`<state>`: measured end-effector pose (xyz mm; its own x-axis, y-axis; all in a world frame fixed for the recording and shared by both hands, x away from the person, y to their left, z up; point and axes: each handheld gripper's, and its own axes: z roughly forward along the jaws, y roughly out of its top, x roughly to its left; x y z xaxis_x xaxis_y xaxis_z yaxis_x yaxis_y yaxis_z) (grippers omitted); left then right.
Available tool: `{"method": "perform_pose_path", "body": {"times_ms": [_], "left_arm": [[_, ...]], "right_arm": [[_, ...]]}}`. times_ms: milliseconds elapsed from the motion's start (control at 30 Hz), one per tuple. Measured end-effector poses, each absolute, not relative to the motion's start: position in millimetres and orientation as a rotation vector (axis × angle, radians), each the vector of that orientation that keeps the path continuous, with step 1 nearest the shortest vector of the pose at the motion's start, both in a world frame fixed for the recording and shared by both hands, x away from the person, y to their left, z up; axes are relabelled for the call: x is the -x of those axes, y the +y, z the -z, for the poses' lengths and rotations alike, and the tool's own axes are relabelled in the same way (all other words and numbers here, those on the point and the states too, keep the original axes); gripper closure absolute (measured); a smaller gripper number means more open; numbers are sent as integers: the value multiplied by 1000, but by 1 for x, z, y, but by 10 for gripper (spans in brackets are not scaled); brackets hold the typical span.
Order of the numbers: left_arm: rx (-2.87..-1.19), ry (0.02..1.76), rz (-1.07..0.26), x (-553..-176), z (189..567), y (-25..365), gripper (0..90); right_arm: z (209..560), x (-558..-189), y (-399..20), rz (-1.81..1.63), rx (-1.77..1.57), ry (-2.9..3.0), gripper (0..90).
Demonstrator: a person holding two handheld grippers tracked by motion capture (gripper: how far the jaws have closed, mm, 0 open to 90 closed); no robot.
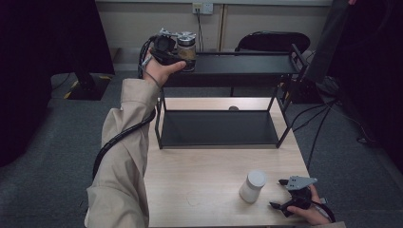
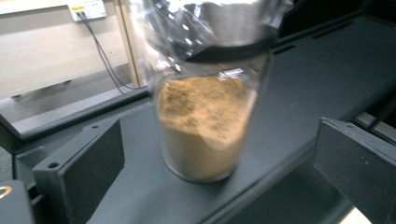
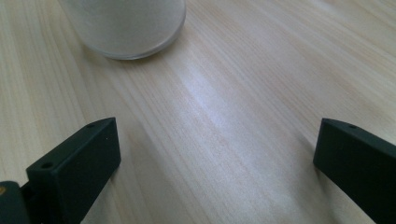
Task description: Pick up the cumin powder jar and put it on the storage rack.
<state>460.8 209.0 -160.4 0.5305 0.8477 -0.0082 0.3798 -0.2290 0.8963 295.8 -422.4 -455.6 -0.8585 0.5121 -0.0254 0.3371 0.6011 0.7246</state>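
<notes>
Two jars matter here, one near and one far. Nearest the person, the right tongs [image 1: 284,194] rest low over the desk [image 1: 209,171] with jaws spread wide and nothing between them; the white jar [image 1: 252,186] stands just beside and ahead of them, untouched. Between the two tongs sits the black rack [image 1: 285,118], its lower shelf [image 1: 218,128] bare. Farther off, the left tongs [image 1: 183,50] are raised to the rack's top shelf [image 1: 242,64], jaws standing wide apart, and the glass jar of brown powder [image 2: 205,121] stands upright on that shelf directly ahead of them, between the jaws' lines but pressed by neither pad. It looks set down and let go.

To finish the step well, the left tongs should draw straight back along their own line, keeping both pads off the glass so the jar isn't tipped. The jar stands close to the shelf's near edge, so any sideways drag is risky. Open room lies behind the left tongs and above the shelf; the rack's end frame crowds the far right.
</notes>
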Motion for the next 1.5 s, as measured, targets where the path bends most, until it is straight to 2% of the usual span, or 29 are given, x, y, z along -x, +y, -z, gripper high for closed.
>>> {"method": "perform_pose_path", "body": {"times_ms": [1500], "left_arm": [[-1826, 915, -577, -391, 201, 240, 13]], "right_arm": [[456, -296, -422, -1105, -702, 2598, 0]]}}
